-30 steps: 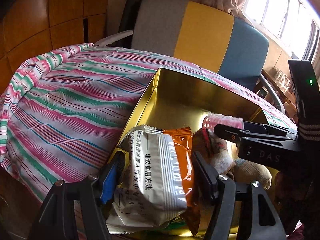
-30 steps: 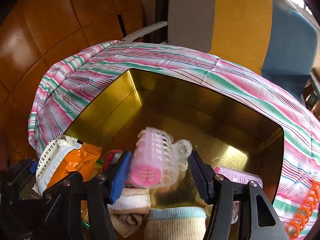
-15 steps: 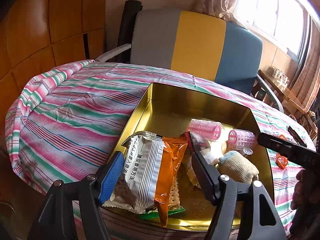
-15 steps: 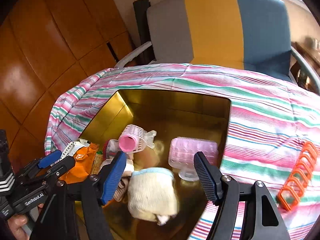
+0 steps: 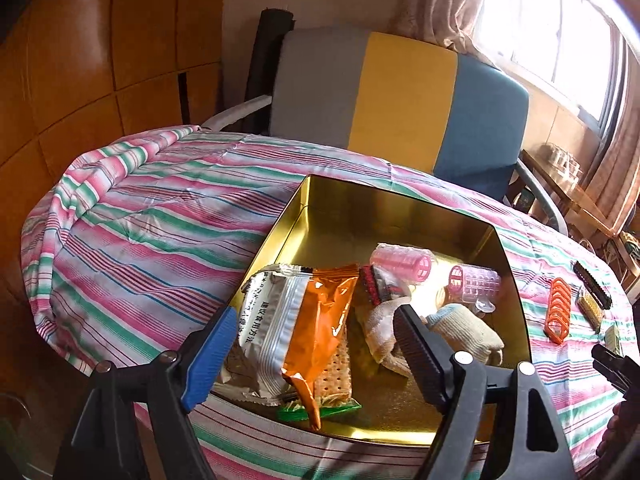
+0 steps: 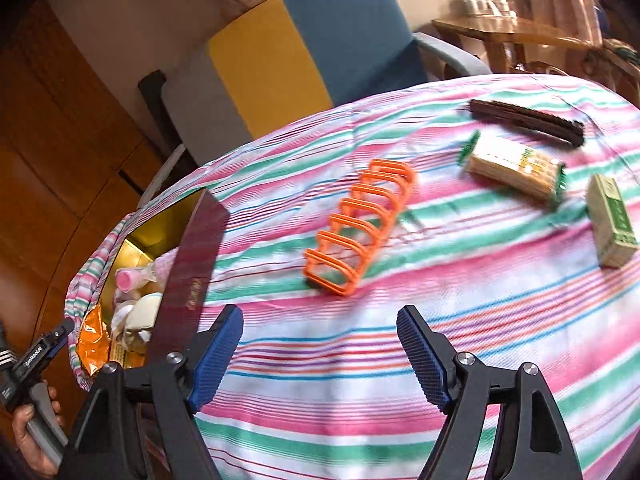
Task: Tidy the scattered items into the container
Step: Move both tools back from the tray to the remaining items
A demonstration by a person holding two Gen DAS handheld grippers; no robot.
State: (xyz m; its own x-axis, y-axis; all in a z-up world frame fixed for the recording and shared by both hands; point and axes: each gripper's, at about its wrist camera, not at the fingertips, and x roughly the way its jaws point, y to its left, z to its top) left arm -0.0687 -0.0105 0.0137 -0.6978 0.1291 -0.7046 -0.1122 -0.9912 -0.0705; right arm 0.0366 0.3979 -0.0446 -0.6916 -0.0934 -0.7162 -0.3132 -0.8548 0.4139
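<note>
A gold tin [image 5: 336, 208] sits on the striped tablecloth; its dark outer wall shows in the right wrist view [image 6: 192, 264]. Inside lie a white-and-orange snack packet [image 5: 296, 328], two pink hair rollers [image 5: 402, 258] [image 5: 474, 283], socks [image 5: 466, 326] and crackers. My left gripper [image 5: 316, 356] is open and empty above the tin's near edge. My right gripper [image 6: 320, 360] is open and empty over the cloth, right of the tin. Ahead of it lie an orange plastic rack [image 6: 360, 226], a cracker pack [image 6: 516, 166], a small green box [image 6: 612, 220] and a dark comb [image 6: 528, 120].
A grey, yellow and blue chair [image 5: 396, 100] stands behind the round table. Wooden wall panels [image 5: 100, 60] are at the left. A wooden side table [image 6: 516, 36] stands at the far right by the window.
The left gripper let go of the snack packet in the tin and drew back. The right gripper dropped the pink roller in the tin and swung right toward the orange rack.
</note>
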